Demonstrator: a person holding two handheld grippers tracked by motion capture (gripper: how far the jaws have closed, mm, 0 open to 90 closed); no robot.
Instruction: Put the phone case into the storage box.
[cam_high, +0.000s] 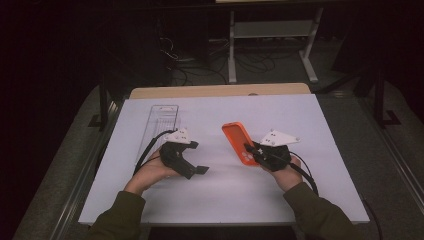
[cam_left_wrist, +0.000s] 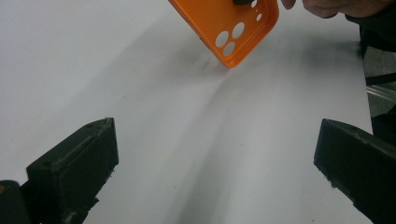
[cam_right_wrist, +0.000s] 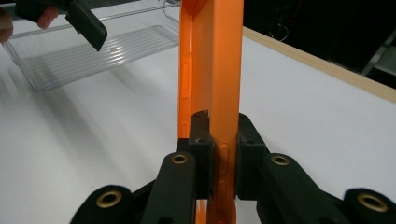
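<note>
An orange phone case (cam_high: 239, 142) is held off the white table (cam_high: 220, 195) by my right gripper (cam_high: 251, 150), which is shut on its near end. In the right gripper view the orange phone case (cam_right_wrist: 212, 70) stands on edge between the closed jaws of my right gripper (cam_right_wrist: 219, 144). My left gripper (cam_high: 197, 171) is open and holds nothing, left of the case. In the left gripper view the jaws of my left gripper (cam_left_wrist: 215, 163) stand wide apart over bare table, with the orange phone case (cam_left_wrist: 229, 25) and its camera holes farther off.
A clear plastic tray (cam_high: 161, 120) lies on the table at the back left, also seen as a ribbed clear plastic tray (cam_right_wrist: 93, 51) in the right gripper view. A wooden edge (cam_high: 220, 90) runs behind the table. A metal stand (cam_high: 272, 30) and cables sit on the floor beyond.
</note>
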